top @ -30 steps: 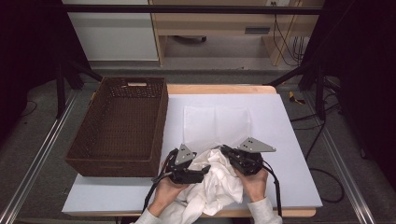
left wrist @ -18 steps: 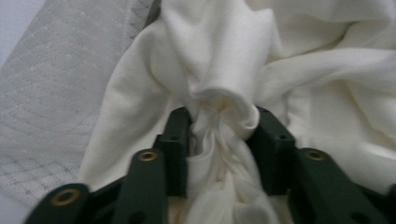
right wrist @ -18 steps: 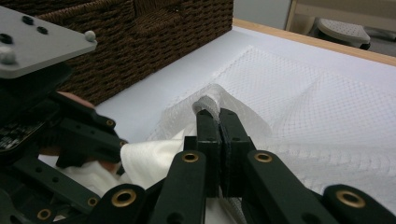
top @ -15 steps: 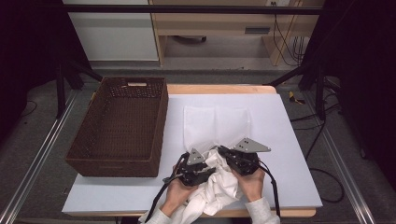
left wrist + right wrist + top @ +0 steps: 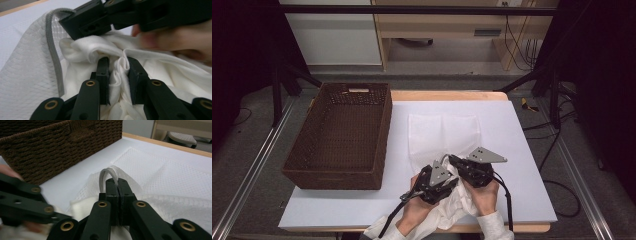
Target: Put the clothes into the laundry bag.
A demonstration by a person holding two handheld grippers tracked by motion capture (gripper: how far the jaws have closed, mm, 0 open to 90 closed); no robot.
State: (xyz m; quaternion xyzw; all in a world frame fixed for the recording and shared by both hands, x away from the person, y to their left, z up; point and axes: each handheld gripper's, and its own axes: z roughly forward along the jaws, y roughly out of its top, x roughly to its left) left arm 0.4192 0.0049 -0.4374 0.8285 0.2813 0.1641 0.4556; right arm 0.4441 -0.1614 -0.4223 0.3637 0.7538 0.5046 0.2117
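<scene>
White cloth point(image 5: 120, 67) now bunched btwn my left fingers point(image 5: 103, 75), which just closed on it, near surface point(image 5: 522, 150) front edge. Right gripper point(image 5: 117, 185) pinched tight on mesh bag point(image 5: 160, 177) rim. Stuffing looks underway.

Black linkage arms with brass-coloured rivets are seen on the left gripper point(image 5: 117, 72) and the right gripper point(image 5: 117, 186). Grey three-cornered plates are carried on top, black cables trail off, and white sleeves are worn.

White cloth point(image 5: 160, 72), grey-edged mesh bag point(image 5: 27, 72), brown basket point(image 5: 339, 135).
</scene>
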